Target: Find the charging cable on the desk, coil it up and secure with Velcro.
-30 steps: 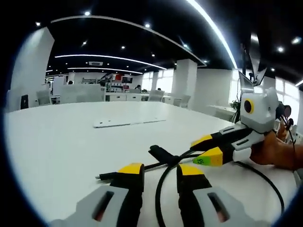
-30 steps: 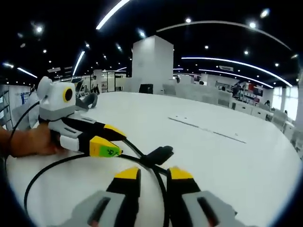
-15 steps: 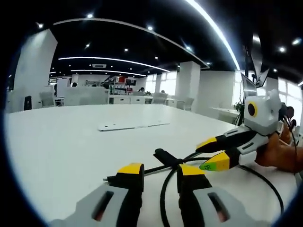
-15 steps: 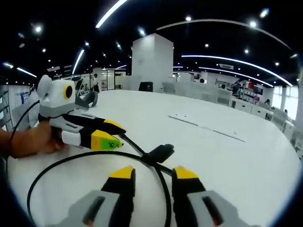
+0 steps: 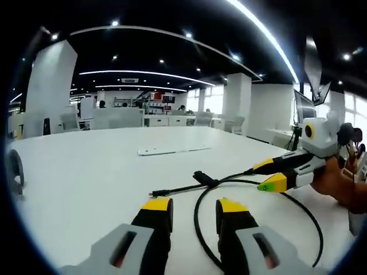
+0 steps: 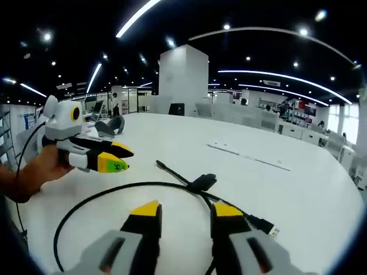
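We hold the left gripper [image 5: 194, 207] and the right gripper [image 6: 184, 210] with jaws parted and gripping nothing, above the white desk [image 5: 86, 172]. The black charging cable [image 6: 114, 192] lies looped on the desk just ahead, its Velcro strap [image 6: 202, 183] mid-cable.

White table [image 5: 86, 172], glossy, reflecting ceiling lights. Flat white panel [image 5: 174, 150] lying on it, well apart from near edge; same panel [image 6: 252, 158] in right gripper view. White square pillar [image 6: 183, 80] beyond table. Light strips [image 5: 261, 34] on dark ceiling. Desks and chairs [image 5: 114, 117] at far end. Grey curved object [image 5: 14, 172] at table's left edge, unclear.
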A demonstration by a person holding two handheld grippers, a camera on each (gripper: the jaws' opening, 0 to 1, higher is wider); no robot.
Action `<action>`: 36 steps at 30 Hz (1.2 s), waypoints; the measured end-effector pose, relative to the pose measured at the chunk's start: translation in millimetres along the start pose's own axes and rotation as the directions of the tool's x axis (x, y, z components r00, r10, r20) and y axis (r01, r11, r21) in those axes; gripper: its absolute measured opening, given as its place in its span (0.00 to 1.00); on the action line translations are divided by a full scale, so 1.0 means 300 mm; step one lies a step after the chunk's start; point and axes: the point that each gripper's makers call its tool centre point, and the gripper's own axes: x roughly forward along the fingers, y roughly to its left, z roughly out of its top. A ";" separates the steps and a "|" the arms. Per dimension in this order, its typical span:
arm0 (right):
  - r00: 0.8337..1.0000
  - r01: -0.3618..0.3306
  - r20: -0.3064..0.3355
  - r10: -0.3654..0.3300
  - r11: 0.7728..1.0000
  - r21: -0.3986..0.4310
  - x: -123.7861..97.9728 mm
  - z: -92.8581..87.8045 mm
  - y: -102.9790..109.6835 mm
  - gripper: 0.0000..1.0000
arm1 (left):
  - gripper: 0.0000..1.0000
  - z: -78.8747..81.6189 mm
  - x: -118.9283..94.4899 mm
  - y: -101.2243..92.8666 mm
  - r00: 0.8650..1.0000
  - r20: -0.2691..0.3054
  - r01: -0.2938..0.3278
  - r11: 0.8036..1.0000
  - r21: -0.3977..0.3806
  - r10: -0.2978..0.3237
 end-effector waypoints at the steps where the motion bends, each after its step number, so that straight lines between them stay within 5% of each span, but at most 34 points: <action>1: 1.000 0.003 0.010 -0.003 1.000 0.001 -0.016 -0.001 0.011 0.37 | 0.30 -0.009 -0.018 0.000 1.000 -0.008 -0.009 1.000 0.013 0.009; 11: 0.999 0.034 0.025 -0.035 0.999 0.029 -0.151 -0.057 0.058 0.38 | 0.28 -0.051 -0.157 -0.047 1.000 0.001 -0.009 1.000 -0.012 0.009; 21: 0.987 0.160 0.023 -0.162 0.985 0.060 -0.289 -0.118 0.049 0.38 | 0.32 -0.027 -0.273 -0.026 0.987 0.088 -0.131 0.991 -0.032 0.133; 36: 0.963 0.259 0.032 -0.267 0.952 0.161 -0.483 -0.191 0.091 0.39 | 0.32 -0.072 -0.428 -0.061 0.977 0.086 -0.192 0.980 -0.044 0.195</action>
